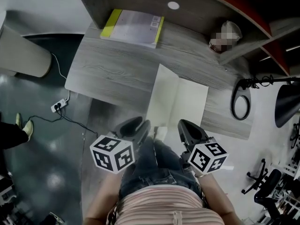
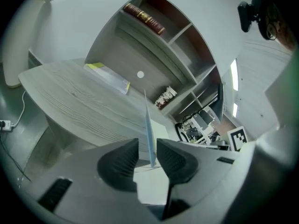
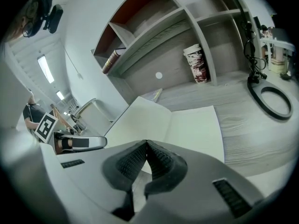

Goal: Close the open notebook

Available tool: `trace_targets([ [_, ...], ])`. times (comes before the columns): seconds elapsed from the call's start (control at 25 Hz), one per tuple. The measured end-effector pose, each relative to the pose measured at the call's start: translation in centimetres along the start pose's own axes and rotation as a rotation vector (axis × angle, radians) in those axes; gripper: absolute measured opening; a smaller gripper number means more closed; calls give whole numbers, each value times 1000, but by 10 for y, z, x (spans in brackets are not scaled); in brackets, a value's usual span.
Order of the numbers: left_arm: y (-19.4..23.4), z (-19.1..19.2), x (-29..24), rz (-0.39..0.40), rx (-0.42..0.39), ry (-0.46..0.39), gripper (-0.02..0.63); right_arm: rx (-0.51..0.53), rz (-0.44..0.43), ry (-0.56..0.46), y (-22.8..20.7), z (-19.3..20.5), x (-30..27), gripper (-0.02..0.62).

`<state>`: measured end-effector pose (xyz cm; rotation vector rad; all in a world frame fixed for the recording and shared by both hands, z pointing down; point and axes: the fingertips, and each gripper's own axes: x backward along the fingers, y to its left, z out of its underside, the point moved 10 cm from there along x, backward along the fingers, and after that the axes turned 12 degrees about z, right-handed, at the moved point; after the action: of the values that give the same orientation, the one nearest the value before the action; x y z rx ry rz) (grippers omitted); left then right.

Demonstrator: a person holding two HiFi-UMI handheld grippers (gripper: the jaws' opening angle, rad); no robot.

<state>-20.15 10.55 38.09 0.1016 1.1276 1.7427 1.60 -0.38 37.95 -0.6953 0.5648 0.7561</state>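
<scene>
Desk: one grey wood-grain desk (image 1: pixel 108 74) with a shelf unit along its far edge.
Power strip: one, on the floor (image 1: pixel 58 106) left of the desk, with a dark cable running from it.
Closed book: one, with a yellow-green edge (image 1: pixel 133 28), flat at the far left of the desk, well apart from the open notebook.
Shelf book: one dark red book (image 2: pixel 144 18) lying on an upper shelf.
Left gripper: one (image 1: pixel 143 122), jaws spread wide at the near edge of the desk. In the left gripper view (image 2: pixel 148 146) a thin sheet stands upright in the gap, and neither pad presses on it.
Marker cubes: two, one on each gripper, the left (image 1: pixel 112 153) and the right (image 1: pixel 208 156).
Open notebook: one (image 1: pixel 183 102), lying at the near edge of the desk between the two grippers. It shows two blank white pages; the right page lies flat and the left page (image 3: pixel 140 118) tilts up from the spine.
Right gripper: one (image 1: pixel 182 123), near the notebook's near right corner. In the right gripper view (image 3: pixel 146 143) its jaws are pressed together at the tips, with nothing visible between them.
Cup: one patterned cup (image 3: pixel 196 63), upright in a shelf compartment.
Black ring: one (image 1: pixel 240 104), on the right end of the desk, apart from the notebook.
</scene>
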Motion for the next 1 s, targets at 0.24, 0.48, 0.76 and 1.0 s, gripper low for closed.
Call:
trace_targets([
  [0.24, 20, 3, -3, -37, 43, -2, 75, -12, 7, 18, -5, 3, -1, 8],
  [0.48, 32, 3, -4, -16, 86, -2, 29, -33, 18, 32, -12, 4, -3, 9],
  [0.76, 26, 2, -4, 33, 77, -19, 21, -44, 19, 35, -16, 6, -2, 8],
  [1.0, 12, 0, -6, 56, 30, -15, 18, -44, 19, 18, -20, 6, 6, 8],
])
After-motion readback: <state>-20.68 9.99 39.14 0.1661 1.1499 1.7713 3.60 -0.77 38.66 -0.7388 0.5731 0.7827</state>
